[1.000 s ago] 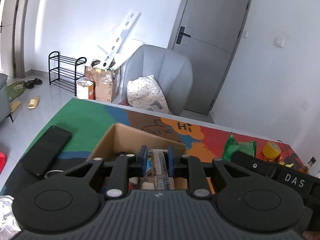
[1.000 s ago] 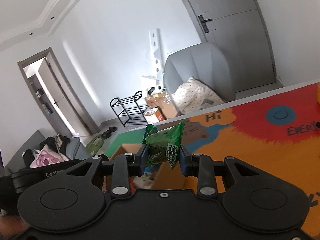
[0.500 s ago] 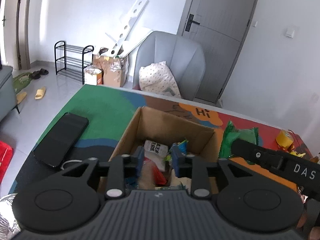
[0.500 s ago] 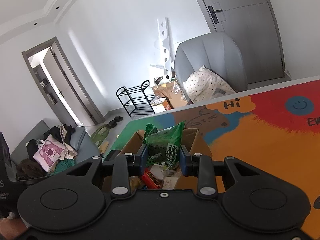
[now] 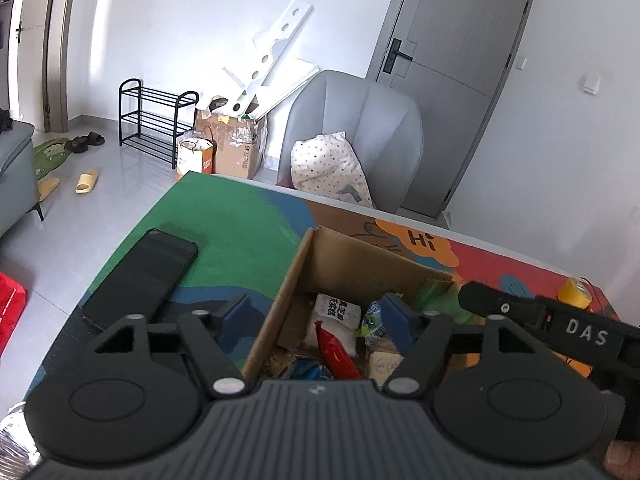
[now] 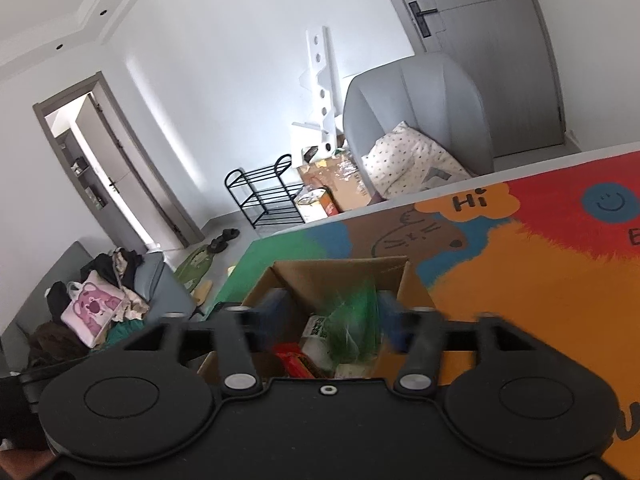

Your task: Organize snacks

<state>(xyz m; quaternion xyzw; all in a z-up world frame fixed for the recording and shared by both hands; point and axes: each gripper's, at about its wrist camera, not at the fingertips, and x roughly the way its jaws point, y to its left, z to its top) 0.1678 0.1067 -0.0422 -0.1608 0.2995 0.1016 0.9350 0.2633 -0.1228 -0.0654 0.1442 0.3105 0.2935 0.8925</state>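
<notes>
My left claw [image 5: 316, 320] has its jaws spread and has just been opening; nothing is between the pads now. It hangs over the near left wall of the cardboard box [image 5: 280, 292], where the snacks lie in a loose pile: a white packet [image 5: 336, 312], a red stick-shaped packet [image 5: 334, 346], some small wrapped ones. I judge all of them light, soft and crinkly, with a slippery film, so I would pinch each across its flat middle or on the sealed edge, and gently, because the content can break.

My right claw [image 6: 328, 312] has also just been opening, and its jaws stand apart. The green bag [image 6: 354, 316] is blurred between them, over the open box; the pads do not seem to press it, so I think it is free and dropping in.

The desk [image 5: 224, 224] wears a colourful mat, flat and soft-looking. A black phone [image 5: 140, 276] lies left of the box, and a yellow tape roll [image 5: 575, 292] is far to the right. Behind are a grey armchair [image 5: 356, 128], a shoe rack [image 5: 154, 120] and a grey door [image 5: 452, 64].
</notes>
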